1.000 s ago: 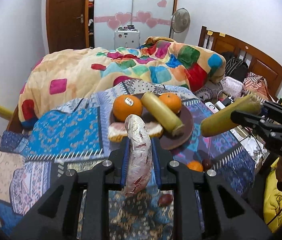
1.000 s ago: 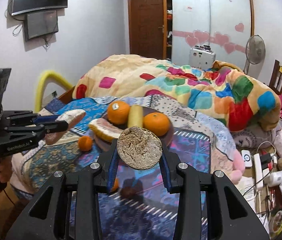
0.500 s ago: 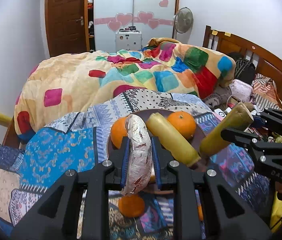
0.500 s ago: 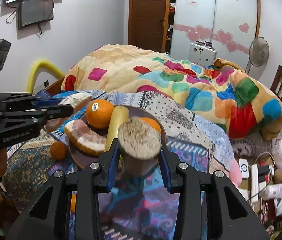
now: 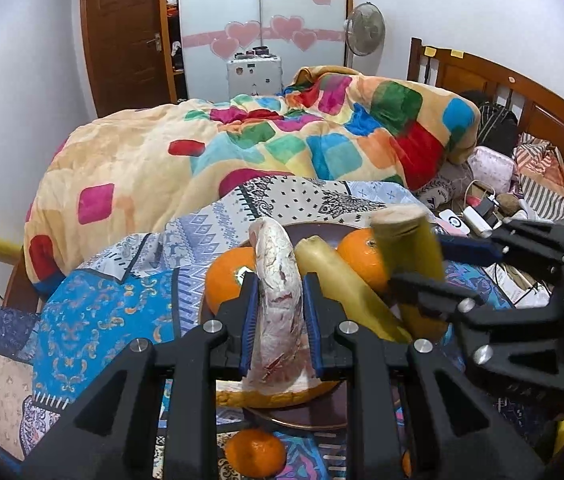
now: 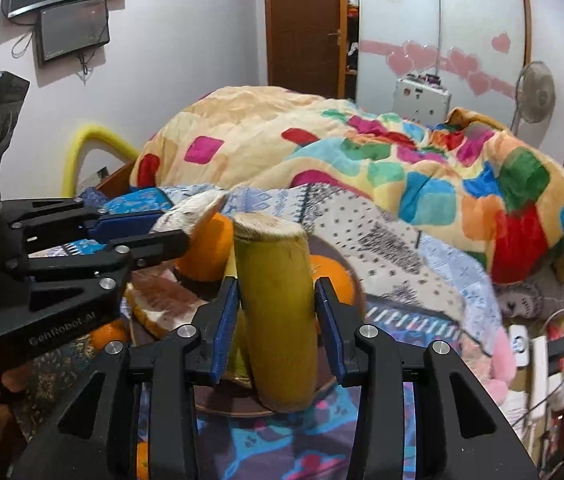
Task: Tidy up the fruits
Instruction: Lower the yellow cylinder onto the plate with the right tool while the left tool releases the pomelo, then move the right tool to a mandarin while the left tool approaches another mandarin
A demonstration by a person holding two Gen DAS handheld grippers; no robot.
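Left wrist view
- Held item: the left gripper [image 5: 278, 320] is clamped on a pale, mottled fruit wedge [image 5: 276, 300], long axis running away along the fingers.
- Target: the brown plate [image 5: 305, 420] lies directly under and just beyond the fingertips, already carrying two oranges [image 5: 228, 280] and a yellow-green stalk [image 5: 345, 300].
- Loose fruit: a small orange [image 5: 256, 454] sits on the patterned cloth [image 5: 94, 320], nearer than the plate.

Right wrist view
- Held item: a thick yellow-green stalk piece [image 6: 278, 312] stands between the blue pads [image 6: 327, 320] of the right gripper [image 6: 276, 320], cut end up and far.
- Jaw state: jaws have just been opening; the pads seem to stand slightly off the stalk.
- Relation: the stalk's lower end looks to rest on the plate's near edge.
- Judgement: release appears under way here; the left wedge probably follows.
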